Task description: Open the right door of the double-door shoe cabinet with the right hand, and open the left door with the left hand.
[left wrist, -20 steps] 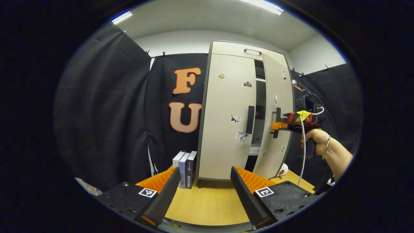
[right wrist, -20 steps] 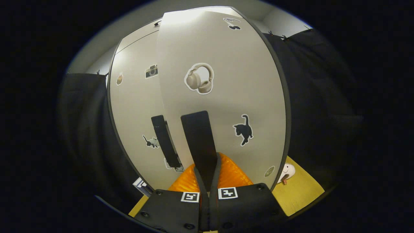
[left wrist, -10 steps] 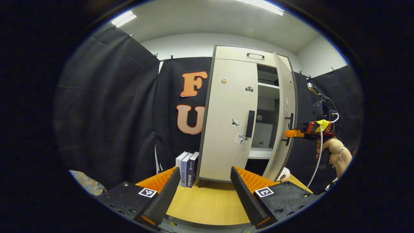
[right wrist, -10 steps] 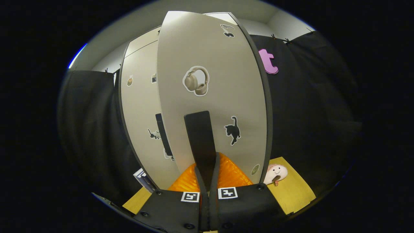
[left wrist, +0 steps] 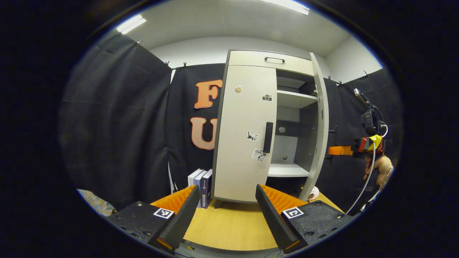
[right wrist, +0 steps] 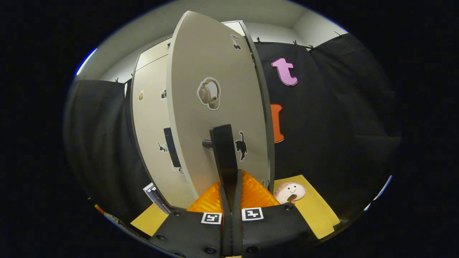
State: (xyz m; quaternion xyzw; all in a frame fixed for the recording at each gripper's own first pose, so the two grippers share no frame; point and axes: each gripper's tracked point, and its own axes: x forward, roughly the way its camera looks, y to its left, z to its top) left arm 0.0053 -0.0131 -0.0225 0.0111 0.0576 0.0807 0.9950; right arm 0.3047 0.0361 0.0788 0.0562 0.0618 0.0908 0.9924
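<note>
Right gripper view: the right gripper (right wrist: 229, 179) has its fingers pressed together on the black handle (right wrist: 223, 150) of the right door (right wrist: 200, 118), which stands swung well out from the cabinet (left wrist: 269, 61) on the table (left wrist: 229, 225). Left gripper view: the left gripper (left wrist: 226, 211) hangs wide apart, short of the closed left door (left wrist: 240, 143).

On the closed cream left door (left wrist: 244, 132) of the tall cabinet, a small white sticker (left wrist: 257, 153) just below the black bar handle carries the word "Love". The spines of the white and dark blue books (left wrist: 200, 182) standing on the desk beside the cabinet bear print too small to read.
</note>
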